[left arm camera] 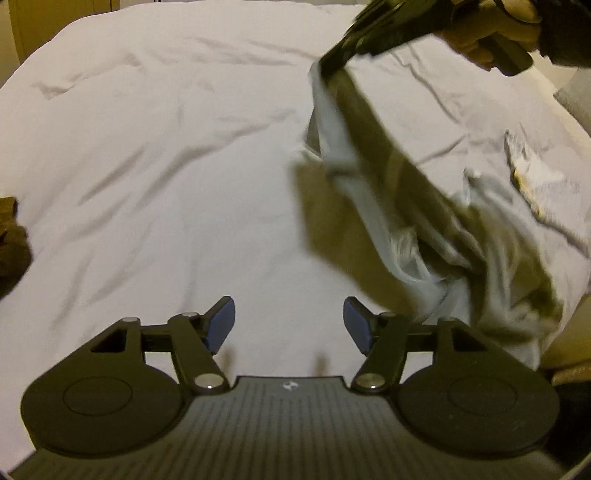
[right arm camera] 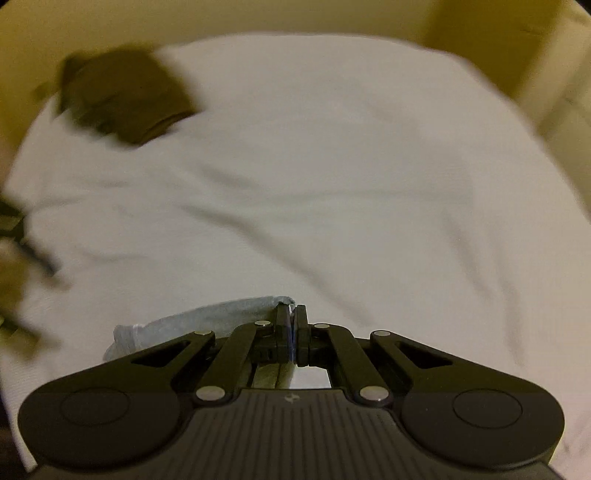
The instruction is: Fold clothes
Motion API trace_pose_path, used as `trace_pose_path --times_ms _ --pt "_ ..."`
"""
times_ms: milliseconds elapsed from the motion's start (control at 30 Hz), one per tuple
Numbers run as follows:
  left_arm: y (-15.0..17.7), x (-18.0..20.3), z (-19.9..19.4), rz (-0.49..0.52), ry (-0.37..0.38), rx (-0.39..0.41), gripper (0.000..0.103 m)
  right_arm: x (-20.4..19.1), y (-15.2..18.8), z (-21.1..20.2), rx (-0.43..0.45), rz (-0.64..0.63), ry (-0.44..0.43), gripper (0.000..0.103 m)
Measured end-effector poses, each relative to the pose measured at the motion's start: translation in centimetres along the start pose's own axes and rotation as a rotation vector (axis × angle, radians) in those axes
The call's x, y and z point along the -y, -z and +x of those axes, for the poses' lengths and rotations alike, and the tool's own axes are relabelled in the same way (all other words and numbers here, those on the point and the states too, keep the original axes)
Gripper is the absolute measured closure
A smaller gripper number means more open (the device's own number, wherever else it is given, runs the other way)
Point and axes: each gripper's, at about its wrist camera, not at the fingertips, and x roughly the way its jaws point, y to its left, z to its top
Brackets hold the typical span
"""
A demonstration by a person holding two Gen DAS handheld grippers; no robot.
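Bed sheet (left arm camera: 155, 155): white, creased, fills both views; every item lies on it or hangs over it.
Pale garment (left arm camera: 369, 192): at 2 o'clock in the left wrist view, lifted by 1 edge and draping down to a bunched heap at 4 o'clock; blurred, so its type cannot be told.
Dark folded cloth (right arm camera: 125, 96): at 10 o'clock in the right wrist view, lying flat on the sheet, well apart from the pale garment.
Right gripper (right arm camera: 292, 325): pads pressed together on a thin hem of the pale garment.
Left gripper (left arm camera: 289, 325): pads spread wide, nothing between them, over bare sheet.
Risk, largest: only a sliver of hem is pinched, so the hanging weight could pull it free.
Risk, smaller: the heap looks twisted; laying it down so would likely trap creases.
Left view only: the full drape, the heap, a hand (left arm camera: 491, 33) on the right gripper.
Right view only: the pinch itself, the dark folded cloth.
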Motion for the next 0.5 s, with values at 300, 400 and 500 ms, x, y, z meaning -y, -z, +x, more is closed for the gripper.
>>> trace_pose_path --times_ms 300,400,500 --pt "-1.7 9.2 4.9 -0.131 0.055 -0.029 0.040 14.2 10.6 -7.4 0.074 0.326 0.234 0.103" --pt "-3.2 10.7 7.2 -0.146 0.070 -0.048 0.040 15.5 14.0 -8.1 0.065 0.384 0.233 0.103" --pt "-4.4 11.1 10.8 -0.148 0.078 -0.181 0.056 16.2 17.0 -9.0 0.059 0.425 0.234 0.103"
